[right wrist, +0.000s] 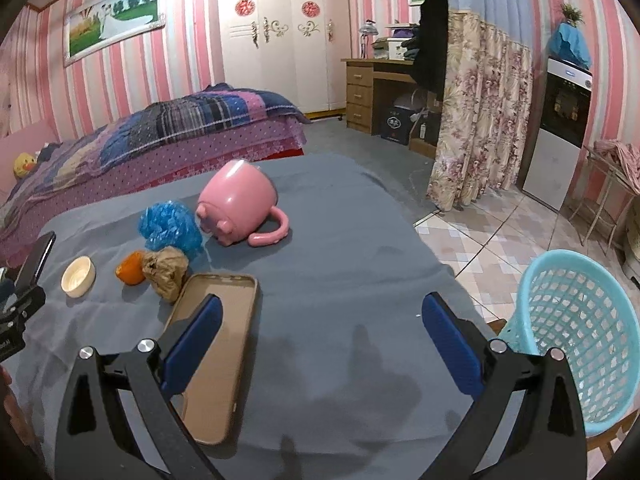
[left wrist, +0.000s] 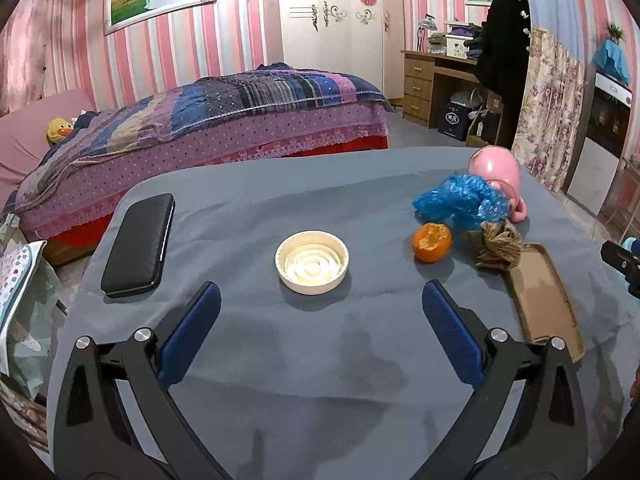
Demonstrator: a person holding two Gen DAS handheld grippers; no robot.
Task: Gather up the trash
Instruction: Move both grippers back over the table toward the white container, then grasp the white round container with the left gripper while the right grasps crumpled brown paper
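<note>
Hovering open-jawed, left gripper point(left wrist: 320, 300) and right gripper point(right wrist: 320, 312) empty; crumpled blue plastic bag point(left wrist: 460, 200) touches pink mug point(left wrist: 498, 170), risking a mistaken grab.

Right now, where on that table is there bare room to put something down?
Bare cloth lies between the black case and white lid, and right of the pink mug. It is crowded around the blue bag, orange and paper wad.

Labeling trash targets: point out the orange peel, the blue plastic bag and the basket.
orange peel point(left wrist: 432, 242), left wrist view, middle of the rind
blue plastic bag point(left wrist: 460, 200), left wrist view, middle of the crumple
basket point(right wrist: 576, 320), right wrist view, inner mesh wall
</note>
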